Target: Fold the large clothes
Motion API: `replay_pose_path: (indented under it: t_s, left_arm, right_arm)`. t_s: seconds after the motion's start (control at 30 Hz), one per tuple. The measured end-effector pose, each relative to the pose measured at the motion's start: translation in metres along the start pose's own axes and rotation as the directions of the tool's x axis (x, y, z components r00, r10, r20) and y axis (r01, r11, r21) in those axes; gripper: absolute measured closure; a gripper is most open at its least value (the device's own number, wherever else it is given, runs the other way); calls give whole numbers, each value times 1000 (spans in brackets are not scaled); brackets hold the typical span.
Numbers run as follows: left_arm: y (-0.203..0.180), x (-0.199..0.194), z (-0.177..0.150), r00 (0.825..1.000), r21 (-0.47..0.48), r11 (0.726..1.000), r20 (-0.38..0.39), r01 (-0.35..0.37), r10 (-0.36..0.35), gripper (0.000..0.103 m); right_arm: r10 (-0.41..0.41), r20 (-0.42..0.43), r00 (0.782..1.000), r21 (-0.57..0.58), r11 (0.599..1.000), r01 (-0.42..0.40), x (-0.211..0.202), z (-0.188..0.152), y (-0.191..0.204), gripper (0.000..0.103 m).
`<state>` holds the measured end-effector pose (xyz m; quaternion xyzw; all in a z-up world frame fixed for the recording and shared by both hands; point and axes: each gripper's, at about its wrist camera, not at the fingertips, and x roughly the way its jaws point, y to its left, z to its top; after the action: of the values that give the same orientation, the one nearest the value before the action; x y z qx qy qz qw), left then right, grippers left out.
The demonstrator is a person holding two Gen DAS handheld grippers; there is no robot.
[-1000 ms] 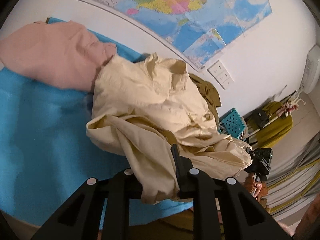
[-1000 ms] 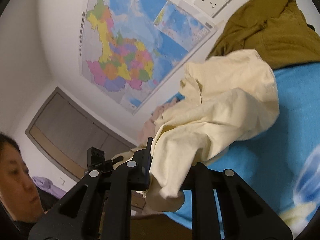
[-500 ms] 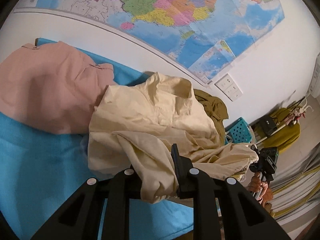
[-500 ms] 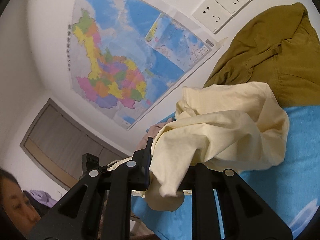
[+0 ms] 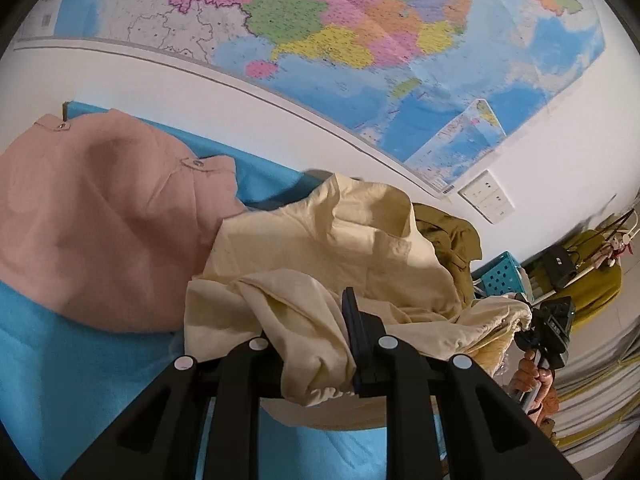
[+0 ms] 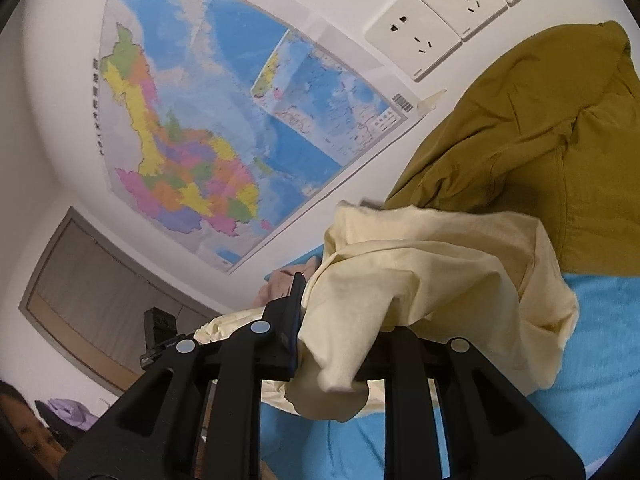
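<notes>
Barely begun: cream garment (image 5: 328, 256) bunched at six o'clock over blue bench (image 5: 80, 360), unfolded. Left claw (image 5: 316, 344) and right claw (image 6: 340, 344) each clamped on a cream edge. Spreading and folding all pending.

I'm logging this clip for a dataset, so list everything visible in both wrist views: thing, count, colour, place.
cream garment: 1, pale yellow, bunched on the blue cover, pinched at two ends
pink garment: 1, dusty pink, flat on the cover, left of the cream one
olive garment: 1, olive, heaped by the wall
blue cover: 1, bright blue, under all the clothes
wall map: 1, multicoloured, above the bed
socket panel: 1, white, right of the map
teal basket: 1, teal, beyond the bed
left gripper: 1, black, shut on cream fabric
right gripper: 1, black, shut on cream fabric
</notes>
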<state>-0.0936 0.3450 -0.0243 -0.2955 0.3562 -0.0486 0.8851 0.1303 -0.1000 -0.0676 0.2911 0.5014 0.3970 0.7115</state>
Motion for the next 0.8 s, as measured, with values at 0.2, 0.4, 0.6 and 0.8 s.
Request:
replay_pose_path:
  t_s: [0.2,0.4,0.6,0.8]
  left_arm:
    - [2,15,22,999,-7,999,-17,-38,38,85]
    - [7,32,40,998,-11,998,-29,-64,63,85]
    - [13,50,59,994,-23,995,-48,-95,94,85]
    - [23,72,76,989,-47,990,-77,-132,128,85]
  right_arm:
    - [-30,-2,1000,6,1000,30,16,16,-5,85]
    - [-55,-12,998,17,998,56,30,30,-11,84]
    - [-77,-21,997,39,996,78,44,42,-20,83]
    - [-113,-34,993,54,992,115,61,54,-28,83]
